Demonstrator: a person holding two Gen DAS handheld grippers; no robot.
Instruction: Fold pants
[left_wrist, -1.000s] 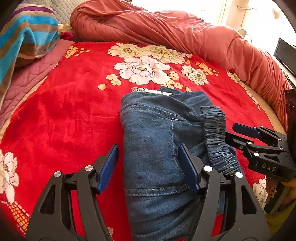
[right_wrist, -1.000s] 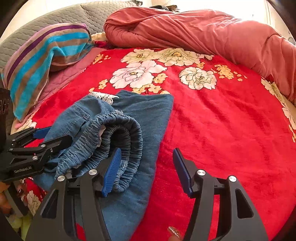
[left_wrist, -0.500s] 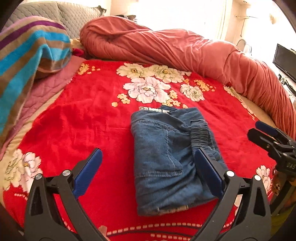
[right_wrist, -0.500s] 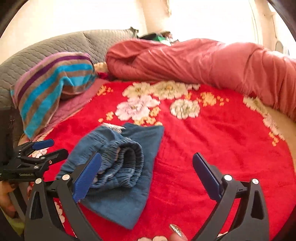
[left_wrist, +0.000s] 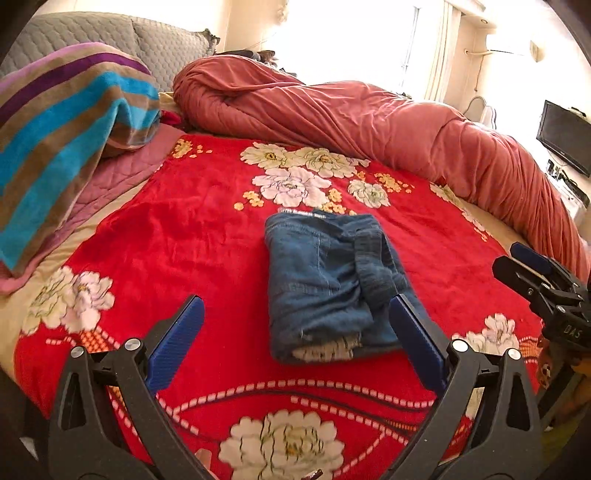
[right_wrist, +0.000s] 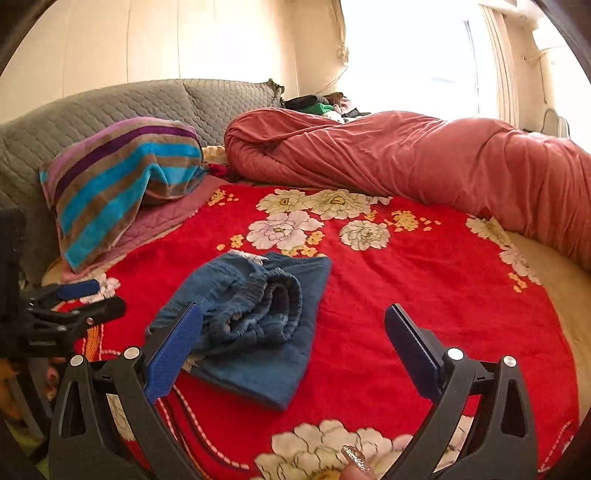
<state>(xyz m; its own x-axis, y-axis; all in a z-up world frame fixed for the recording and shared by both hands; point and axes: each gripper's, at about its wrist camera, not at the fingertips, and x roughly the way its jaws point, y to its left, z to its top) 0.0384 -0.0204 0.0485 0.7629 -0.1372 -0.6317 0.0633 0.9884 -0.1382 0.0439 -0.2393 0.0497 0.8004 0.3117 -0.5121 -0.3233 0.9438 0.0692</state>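
Already the pants (left_wrist: 332, 284) lie as a compact folded bundle near the middle of the red floral blanket (left_wrist: 192, 236) on the bed, with the gathered elastic waistband (right_wrist: 273, 306) rolled on top toward one side. That placement makes sense: the open stretch of blanket gives a flat, unobstructed bed for pressing layers together, while the rolled pink duvet (left_wrist: 369, 118) and the striped towel (left_wrist: 62, 122) sit well apart along the far and left edges.

Neither gripper touches the denim. The left gripper (left_wrist: 295, 347) hangs above the near end of the bundle with its blue pads spread wide and nothing between them. The right gripper (right_wrist: 295, 350) is likewise wide and empty, held over the blanket just beside the bundle's right edge. Holding both spread and clear of the cloth looks like a release posture, so the fold is not disturbed by a trailing pad.

My judgement is that the task is at or near its end: the bundle is small and holds its shape, though the waistband bulges and the bottom layer sticks out at the near corner, which might invite a final smoothing.
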